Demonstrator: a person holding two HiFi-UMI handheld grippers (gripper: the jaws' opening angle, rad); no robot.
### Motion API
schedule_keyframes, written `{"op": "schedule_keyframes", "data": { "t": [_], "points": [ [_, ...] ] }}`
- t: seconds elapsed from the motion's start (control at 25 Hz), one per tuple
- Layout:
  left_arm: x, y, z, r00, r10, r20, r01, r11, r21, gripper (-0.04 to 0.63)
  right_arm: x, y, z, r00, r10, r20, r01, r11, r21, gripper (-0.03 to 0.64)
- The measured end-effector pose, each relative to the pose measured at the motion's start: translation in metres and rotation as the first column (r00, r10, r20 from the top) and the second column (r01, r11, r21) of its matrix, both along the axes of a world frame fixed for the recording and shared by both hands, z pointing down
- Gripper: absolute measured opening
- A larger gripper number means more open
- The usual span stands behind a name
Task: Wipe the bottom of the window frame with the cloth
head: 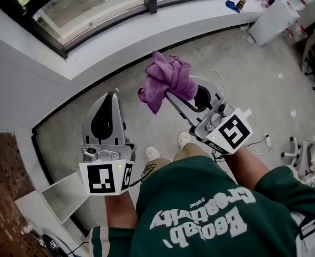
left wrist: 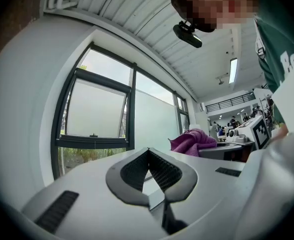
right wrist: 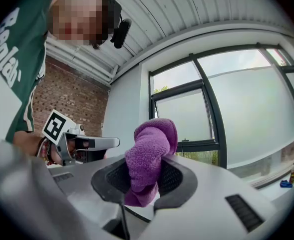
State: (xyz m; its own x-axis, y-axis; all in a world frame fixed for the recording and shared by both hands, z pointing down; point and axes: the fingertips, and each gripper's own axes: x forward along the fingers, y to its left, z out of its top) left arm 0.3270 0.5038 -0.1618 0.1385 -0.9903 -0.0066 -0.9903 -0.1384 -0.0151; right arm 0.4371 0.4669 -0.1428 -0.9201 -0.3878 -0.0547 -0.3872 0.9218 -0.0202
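Gripping crumpled purple terry cloth [head: 168,79] in right gripper [right wrist: 144,174], holding closed, empty left gripper [left wrist: 147,152] alongside, both short of dark metal window frame [left wrist: 94,142]

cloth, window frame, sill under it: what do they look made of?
Cloth: purple, microfibre-like terry; matte, fuzzy nap, soft folds.
Window frame: probably coated metal; dark, smooth, slim straight profiles. Could be plastic.
Sill: hard, smooth, white, with a slight sheen; the material can't be told.

Open along most of the sill [head: 125,39]; blocked far right by a blue item [head: 232,6] and bottle [head: 241,2].
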Motion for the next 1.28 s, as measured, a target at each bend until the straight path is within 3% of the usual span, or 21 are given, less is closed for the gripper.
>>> {"op": "schedule_keyframes", "data": {
  "t": [0.52, 1.28],
  "points": [
    [0.014, -0.012, -0.007, 1.000, -0.020, 0.022, 0.020, 1.000, 0.013, 0.006, 0.022, -0.010, -0.006, 0.999, -0.027, 0.042, 0.027, 1.000, -0.013, 0.106],
    [0.105, -0.046, -0.011, 0.993, -0.117, 0.022, 0.116, 0.993, 0.035, 0.006, 0.131, -0.062, -0.008, 0.993, -0.052, 0.105, 0.052, 0.999, 0.005, 0.106]
  ]
}}
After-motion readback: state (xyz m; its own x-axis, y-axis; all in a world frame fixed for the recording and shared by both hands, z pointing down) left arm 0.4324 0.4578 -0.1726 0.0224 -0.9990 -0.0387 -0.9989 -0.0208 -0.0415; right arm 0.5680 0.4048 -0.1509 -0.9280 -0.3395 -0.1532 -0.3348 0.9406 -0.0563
